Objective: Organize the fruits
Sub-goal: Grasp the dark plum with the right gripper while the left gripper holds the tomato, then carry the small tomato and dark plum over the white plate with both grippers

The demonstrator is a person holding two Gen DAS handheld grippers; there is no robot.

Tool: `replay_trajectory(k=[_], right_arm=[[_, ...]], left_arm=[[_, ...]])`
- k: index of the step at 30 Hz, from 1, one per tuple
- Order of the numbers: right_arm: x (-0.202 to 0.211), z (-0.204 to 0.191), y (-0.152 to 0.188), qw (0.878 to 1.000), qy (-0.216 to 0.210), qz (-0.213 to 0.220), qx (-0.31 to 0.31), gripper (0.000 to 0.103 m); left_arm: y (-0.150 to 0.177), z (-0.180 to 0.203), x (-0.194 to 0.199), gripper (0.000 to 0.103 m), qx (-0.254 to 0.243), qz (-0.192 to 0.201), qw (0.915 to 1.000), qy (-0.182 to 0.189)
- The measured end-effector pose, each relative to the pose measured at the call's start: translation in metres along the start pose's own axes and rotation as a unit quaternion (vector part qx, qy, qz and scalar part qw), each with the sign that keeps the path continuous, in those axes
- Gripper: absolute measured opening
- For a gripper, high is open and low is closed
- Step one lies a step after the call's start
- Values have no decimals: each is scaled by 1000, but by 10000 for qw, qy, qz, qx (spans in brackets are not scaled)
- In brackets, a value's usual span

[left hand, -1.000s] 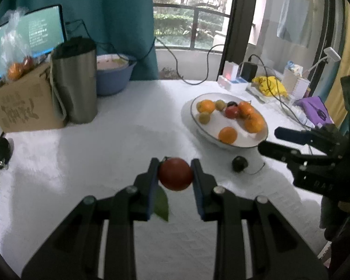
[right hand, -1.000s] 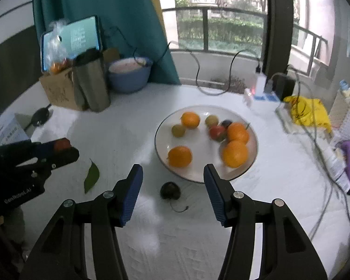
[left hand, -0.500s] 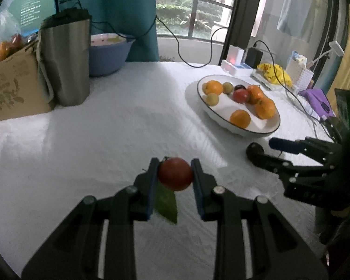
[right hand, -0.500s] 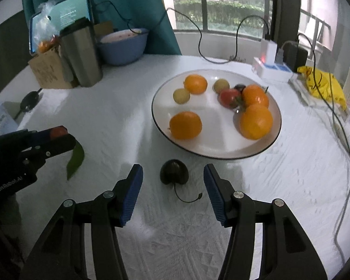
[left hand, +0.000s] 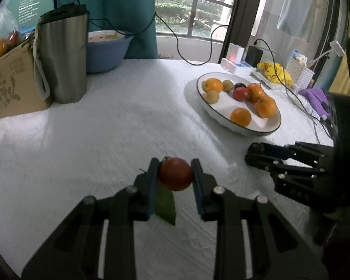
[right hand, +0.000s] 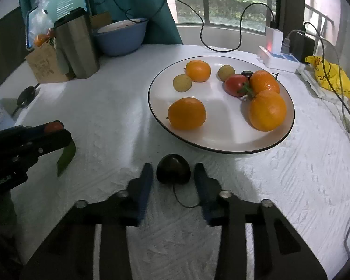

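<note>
Risks first. White cloth over the table: soft and wrinkled, likely to drag or bunch under a low fingertip. White plate just beyond the right gripper: close enough to be knocked on the lift, enough to send its oranges rolling. Left gripper clamped on a red tomato, held above the cloth, well apart from the plate; too hard a squeeze could split the skin, too loose could drop it. Right gripper low at the cloth, jaws closing around a dark fruit lying just in front of the plate; a sliver of cloth visible beside each pad, so no squeeze to be seen yet. Off-centre closing could pop so round a thing forward under the rim. Green leaf hanging under the tomato, apt to tear off or snag. Thin curled stem trailing from the dark fruit toward the camera, apt to catch on a finger.

Materials next. Cloth matte, quilted, finely ribbed. Plate glossy, shallow, round, edged with a thin dark line. Oranges dimpled and bright. Tomato smooth, taut, faintly shiny. Dark fruit nearly black, domed, dull-skinned. Leaf flat and pointed. Stem wiry, looped
</note>
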State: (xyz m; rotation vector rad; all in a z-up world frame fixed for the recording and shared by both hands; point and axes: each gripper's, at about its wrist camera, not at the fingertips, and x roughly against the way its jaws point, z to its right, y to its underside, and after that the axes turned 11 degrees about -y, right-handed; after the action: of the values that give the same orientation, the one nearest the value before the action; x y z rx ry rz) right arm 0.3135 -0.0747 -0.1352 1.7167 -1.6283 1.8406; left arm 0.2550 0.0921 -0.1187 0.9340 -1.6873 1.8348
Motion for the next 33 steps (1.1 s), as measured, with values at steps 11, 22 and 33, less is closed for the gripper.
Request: replay_trajectory(k=[11,22,33], right_arm=[[3,0,-1,10000,-35,12,-9,31],[42,-11,-6,9995,37,315,84,31],[90,-21,-10,9977,141,623,222,31]], left_arm=[[0,-1,8,29,27,71,10000,10],[-8,5,40,28,-1,366,9993,43],[-17,16,75,29,84,652,9977,136]])
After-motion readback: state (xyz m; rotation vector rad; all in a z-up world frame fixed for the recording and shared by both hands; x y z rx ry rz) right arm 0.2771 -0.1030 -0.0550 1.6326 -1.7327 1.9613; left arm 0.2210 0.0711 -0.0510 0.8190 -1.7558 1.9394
